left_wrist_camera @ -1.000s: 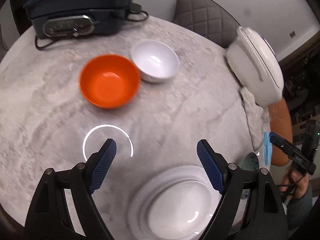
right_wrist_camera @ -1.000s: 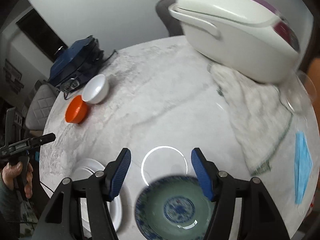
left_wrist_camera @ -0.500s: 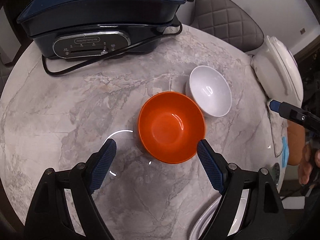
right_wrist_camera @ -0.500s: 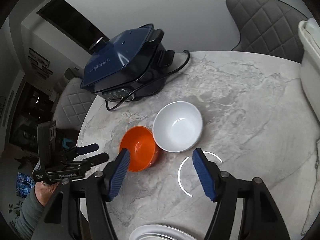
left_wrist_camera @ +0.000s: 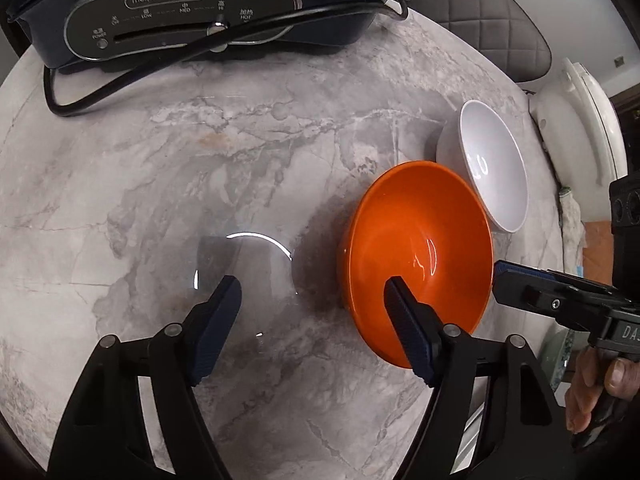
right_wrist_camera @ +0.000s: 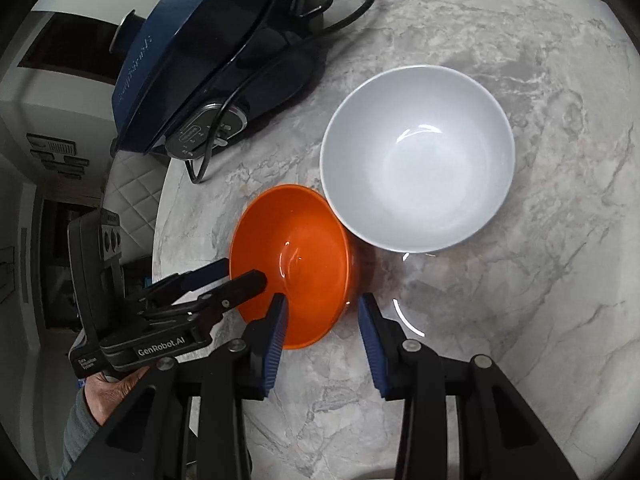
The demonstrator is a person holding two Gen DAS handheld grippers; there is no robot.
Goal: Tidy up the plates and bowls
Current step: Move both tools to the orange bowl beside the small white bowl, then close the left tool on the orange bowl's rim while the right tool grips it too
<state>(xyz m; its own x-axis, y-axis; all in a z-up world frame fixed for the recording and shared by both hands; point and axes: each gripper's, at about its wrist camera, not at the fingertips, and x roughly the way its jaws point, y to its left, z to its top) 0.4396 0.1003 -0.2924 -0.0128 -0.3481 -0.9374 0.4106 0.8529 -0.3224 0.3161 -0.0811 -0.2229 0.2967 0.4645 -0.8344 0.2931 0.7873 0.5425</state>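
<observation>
An orange bowl (left_wrist_camera: 416, 256) stands on the marble table, touching a white bowl (left_wrist_camera: 492, 168) beyond it. My left gripper (left_wrist_camera: 312, 296) is open; its right finger is over the orange bowl's inside, its left finger outside, so the near rim lies between them. My right gripper (right_wrist_camera: 322, 316) is open, straddling the orange bowl's (right_wrist_camera: 292, 264) rim from the other side. The white bowl (right_wrist_camera: 416, 156) is just beyond it. The left gripper also shows in the right wrist view (right_wrist_camera: 224, 276), at the orange bowl's left rim.
A dark blue electric cooker (left_wrist_camera: 184, 8) with a black cord (left_wrist_camera: 120, 80) sits at the table's far edge. A white rice cooker (left_wrist_camera: 576, 140) stands at the right. A patterned bowl's edge (left_wrist_camera: 560, 356) shows at lower right.
Both grippers have moved in close to the orange bowl, now straddling its rim from opposite sides. The white plate and patterned bowl have dropped out of the middle of view.
</observation>
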